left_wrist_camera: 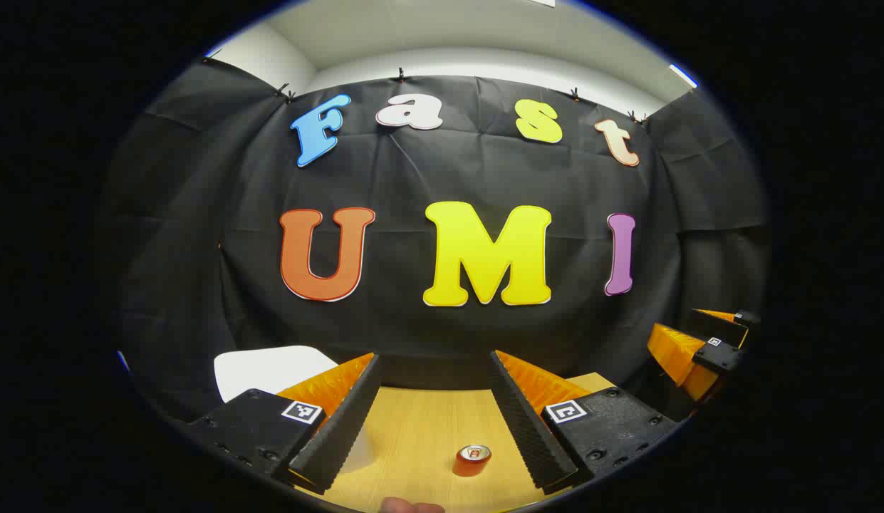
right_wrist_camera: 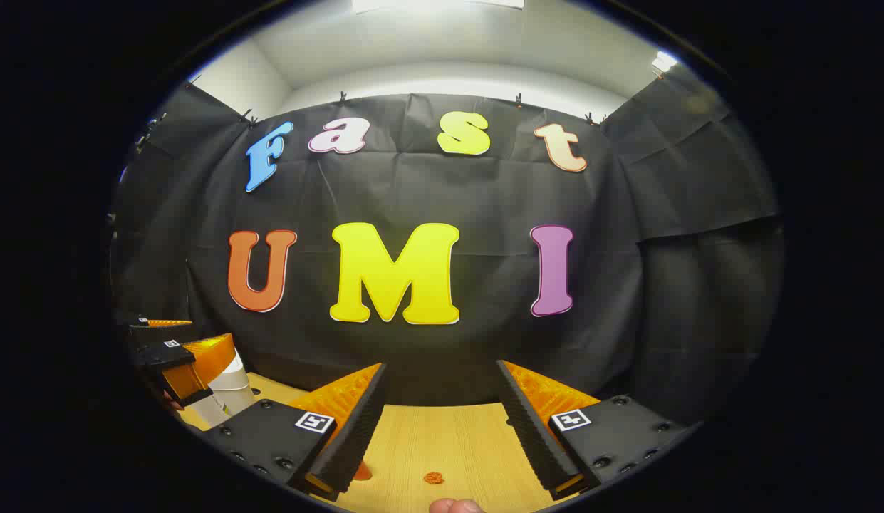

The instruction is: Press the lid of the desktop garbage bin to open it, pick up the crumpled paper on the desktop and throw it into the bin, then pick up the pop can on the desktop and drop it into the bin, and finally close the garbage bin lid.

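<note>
In my left gripper view, a smooth white bin (left_wrist_camera: 271, 370) with a rounded lid stands at the far left of the table (left_wrist_camera: 427, 434), partly hidden behind my left gripper's (left_wrist_camera: 431, 420) ribbed finger. That gripper's jaws stand wide apart and hold nothing. Between the fingers, on the pale wood-grain tabletop, the pop can (left_wrist_camera: 472, 459) stands upright, a small metal cylinder with a silvery top, touching neither finger. Far right, my right gripper hangs in the air.

In my right gripper view, the other gripper sits far left in front of the white bin (right_wrist_camera: 231, 388). My right gripper (right_wrist_camera: 438, 420) is spread open and empty above the wood. A small orange speck (right_wrist_camera: 433, 477) lies on the table between its fingers; I cannot tell what it is.
</note>
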A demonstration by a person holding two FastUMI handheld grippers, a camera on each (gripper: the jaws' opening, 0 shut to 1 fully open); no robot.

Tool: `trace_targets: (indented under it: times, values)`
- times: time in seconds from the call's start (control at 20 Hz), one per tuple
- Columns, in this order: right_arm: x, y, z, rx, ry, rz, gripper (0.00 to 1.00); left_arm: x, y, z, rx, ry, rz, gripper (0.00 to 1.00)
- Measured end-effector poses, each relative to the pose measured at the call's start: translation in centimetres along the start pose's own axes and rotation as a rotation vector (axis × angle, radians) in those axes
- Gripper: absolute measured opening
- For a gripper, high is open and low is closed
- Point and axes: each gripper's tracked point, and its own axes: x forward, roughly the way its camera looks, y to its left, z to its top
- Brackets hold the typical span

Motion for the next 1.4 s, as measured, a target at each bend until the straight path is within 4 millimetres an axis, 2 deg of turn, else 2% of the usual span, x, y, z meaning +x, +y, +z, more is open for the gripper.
trace_targets:
  times: [0.2,0.55,0.95,1.4]
  values:
    - [0.0,0.0,0.0,0.0,0.0,0.0,0.94,0.1,-0.3,0.4,0.024,-0.011,0.005,0.98]
    - [0.0,0.0,0.0,0.0,0.0,0.0,0.94,0.6,-1.3,-0.5,0.002,0.028,-0.012,0.98]
    - [0.4,-0.3,0.5,-0.021,-0.024,0.008,0.94,1.0,-0.7,-0.7,0.019,0.031,0.011,0.98]
    - [1.0,-0.5,0.4,0.004,0.002,0.013,0.94,1.7,-1.3,0.8,0.048,-0.004,0.028,0.98]
